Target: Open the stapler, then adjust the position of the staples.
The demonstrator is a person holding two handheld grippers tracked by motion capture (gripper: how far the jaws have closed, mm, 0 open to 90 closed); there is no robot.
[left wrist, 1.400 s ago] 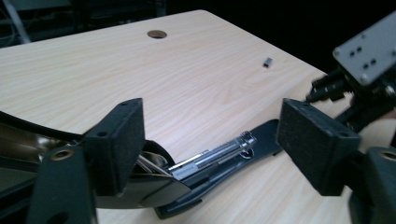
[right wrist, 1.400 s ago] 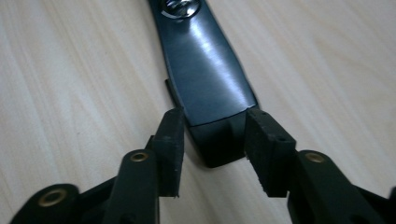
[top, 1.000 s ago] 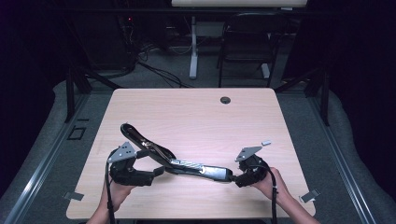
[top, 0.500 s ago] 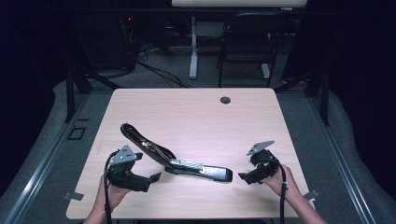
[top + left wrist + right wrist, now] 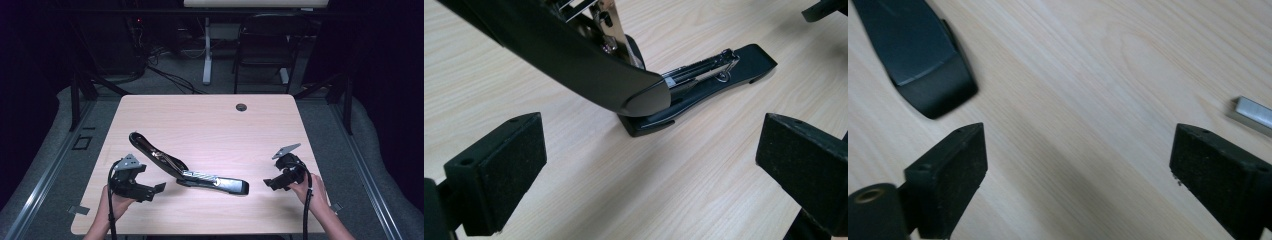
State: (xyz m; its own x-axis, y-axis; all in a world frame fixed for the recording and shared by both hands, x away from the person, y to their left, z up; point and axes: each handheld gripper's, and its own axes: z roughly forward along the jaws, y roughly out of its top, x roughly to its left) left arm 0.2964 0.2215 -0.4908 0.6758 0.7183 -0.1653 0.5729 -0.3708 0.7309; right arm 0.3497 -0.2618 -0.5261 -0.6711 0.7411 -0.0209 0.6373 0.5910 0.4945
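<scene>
Opened stapler (image 5: pixel 187 172) on worktop (image 5: pixel 210 125), flanked by left gripper (image 5: pixel 152 189) and right gripper (image 5: pixel 270 183), jaws open, empty; risks snapping shut if nudged.

No text, label, brand, number or sign can be read anywhere: the black stapler (image 5: pixel 187 170) lying open on the counter (image 5: pixel 210 120) bears no legible marking, and its metal parts are too small to tell
</scene>
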